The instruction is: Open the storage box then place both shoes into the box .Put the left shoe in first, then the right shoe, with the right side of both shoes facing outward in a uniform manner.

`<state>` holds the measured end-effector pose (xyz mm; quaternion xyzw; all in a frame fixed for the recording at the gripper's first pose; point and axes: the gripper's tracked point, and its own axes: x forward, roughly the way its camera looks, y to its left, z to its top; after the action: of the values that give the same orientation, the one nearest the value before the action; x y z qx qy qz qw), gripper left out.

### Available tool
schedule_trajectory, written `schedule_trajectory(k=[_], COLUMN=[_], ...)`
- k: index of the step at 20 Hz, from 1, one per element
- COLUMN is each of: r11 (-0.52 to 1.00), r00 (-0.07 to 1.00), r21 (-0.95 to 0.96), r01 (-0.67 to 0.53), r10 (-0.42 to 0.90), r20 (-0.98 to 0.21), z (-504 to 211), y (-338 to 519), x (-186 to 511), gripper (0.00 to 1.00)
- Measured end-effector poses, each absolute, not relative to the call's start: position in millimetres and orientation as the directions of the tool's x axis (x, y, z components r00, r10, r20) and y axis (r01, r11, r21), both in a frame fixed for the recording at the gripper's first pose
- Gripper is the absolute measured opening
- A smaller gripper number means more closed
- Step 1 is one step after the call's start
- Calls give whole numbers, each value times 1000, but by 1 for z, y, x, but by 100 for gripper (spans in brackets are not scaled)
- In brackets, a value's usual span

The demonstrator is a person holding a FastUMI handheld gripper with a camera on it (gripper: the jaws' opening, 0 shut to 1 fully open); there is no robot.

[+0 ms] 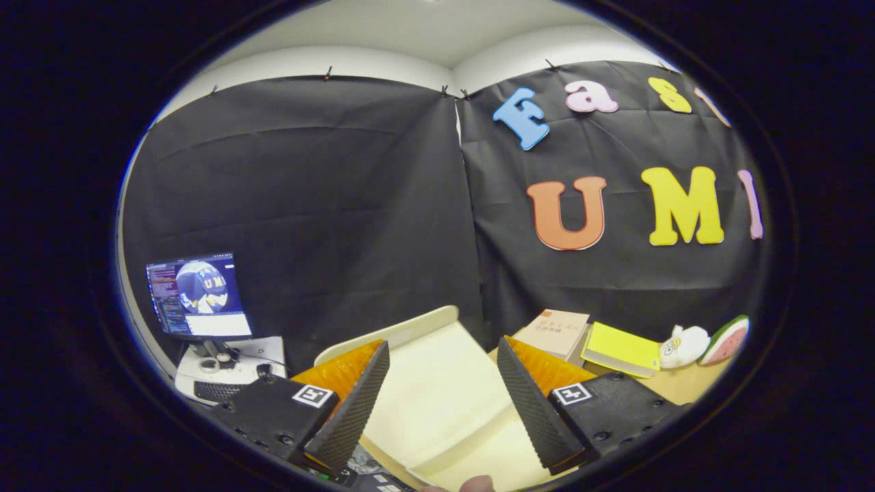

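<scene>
A monitor stands on a side table beyond the left finger. The gripper holds its jaws wide apart, gripping nothing. Between and just ahead of the fingers lies the cream storage box; whether its lid is raised cannot be told. Its long axis runs away from the jaws, slightly leftward. Beyond the right finger lie two books, a plush toy and a watermelon toy.
</scene>
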<state>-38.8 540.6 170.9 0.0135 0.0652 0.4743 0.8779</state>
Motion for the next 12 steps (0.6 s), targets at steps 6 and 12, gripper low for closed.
schedule_trajectory(k=[6, 12], r11=[629, 724], r00=[628, 727], r21=[59, 71], r01=[-775, -686], r10=[777, 687], r20=[-30, 13], z=[174, 173], y=[499, 421], x=[-27, -12], gripper=[100, 100])
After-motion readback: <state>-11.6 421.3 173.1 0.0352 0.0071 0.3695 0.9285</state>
